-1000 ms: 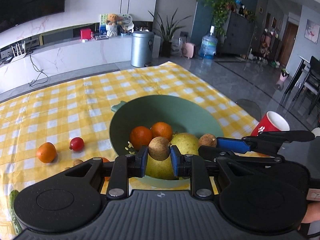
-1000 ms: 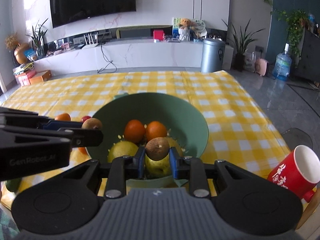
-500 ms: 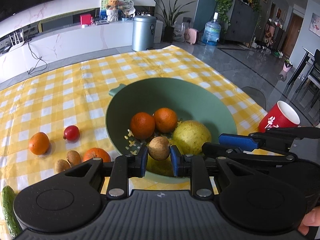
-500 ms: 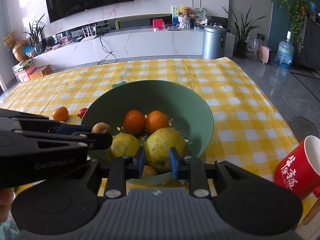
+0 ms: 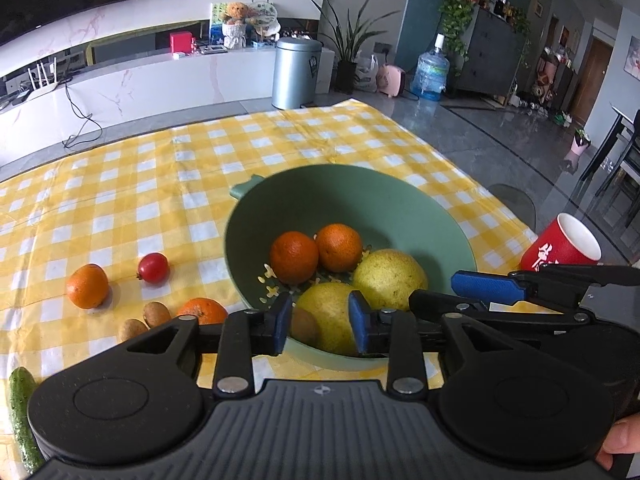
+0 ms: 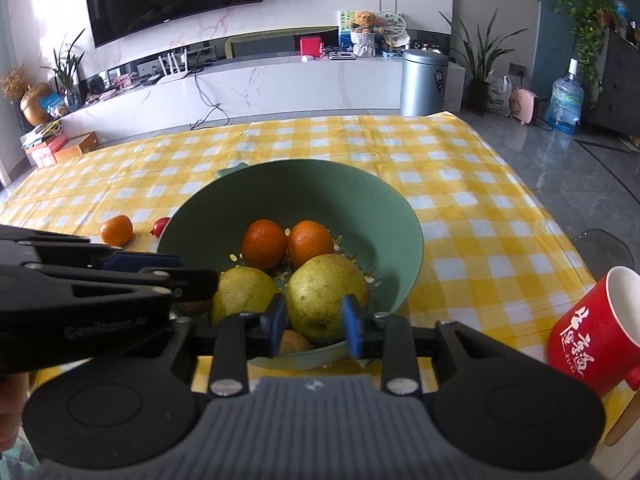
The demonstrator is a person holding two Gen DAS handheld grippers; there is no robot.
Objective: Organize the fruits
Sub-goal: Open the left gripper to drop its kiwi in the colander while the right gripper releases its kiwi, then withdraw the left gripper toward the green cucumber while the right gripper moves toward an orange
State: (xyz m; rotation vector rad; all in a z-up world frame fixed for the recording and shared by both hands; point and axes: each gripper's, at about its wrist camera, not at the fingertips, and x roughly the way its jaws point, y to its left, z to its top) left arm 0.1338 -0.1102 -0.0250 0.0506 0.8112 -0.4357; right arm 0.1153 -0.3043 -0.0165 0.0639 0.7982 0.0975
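Both grippers, left (image 5: 319, 322) and right (image 6: 314, 325), fingers opening, empty, above green plastic colander bowl (image 5: 404, 196); only left view shows dark green cucumber (image 5: 22, 416) on worktop.

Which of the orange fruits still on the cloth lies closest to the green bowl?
The orange just outside the green bowl near its left rim; the other orange sits farther left, past the red fruit.
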